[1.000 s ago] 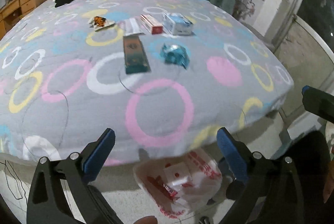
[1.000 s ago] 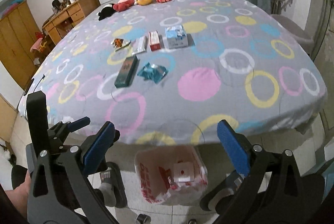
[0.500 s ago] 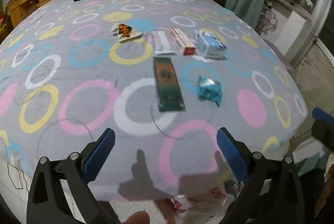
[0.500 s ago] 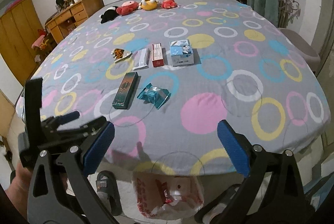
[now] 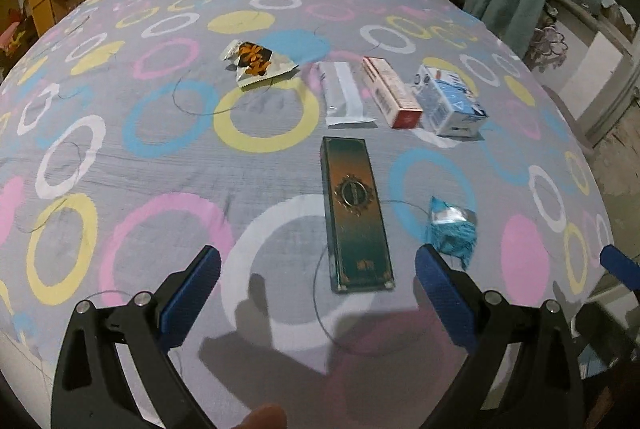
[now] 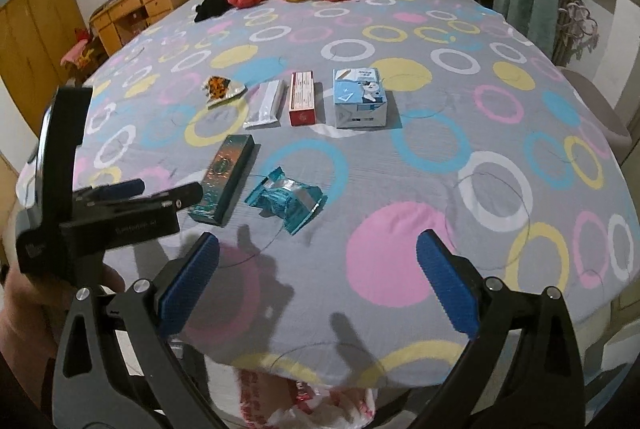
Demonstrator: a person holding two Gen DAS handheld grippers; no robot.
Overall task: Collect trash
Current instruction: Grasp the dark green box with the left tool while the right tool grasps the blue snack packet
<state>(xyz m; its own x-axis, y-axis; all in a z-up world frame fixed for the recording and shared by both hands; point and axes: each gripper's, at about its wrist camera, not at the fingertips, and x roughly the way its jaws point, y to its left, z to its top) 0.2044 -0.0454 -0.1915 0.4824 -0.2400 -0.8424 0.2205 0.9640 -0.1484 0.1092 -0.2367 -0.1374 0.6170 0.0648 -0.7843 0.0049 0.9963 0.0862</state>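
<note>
Below bed edge, trash bag [image 6: 304, 403] mostly hidden; left claw [image 5: 318, 293] and right claw [image 6: 318, 289] spread, empty.

I had bare bed [image 5: 120, 157] to the left and near edge; ahead of my left tool [image 5: 318, 269], the dark green box [image 5: 354, 213] and teal wrapper [image 5: 452, 229] lay close together, blocking the right.
</note>
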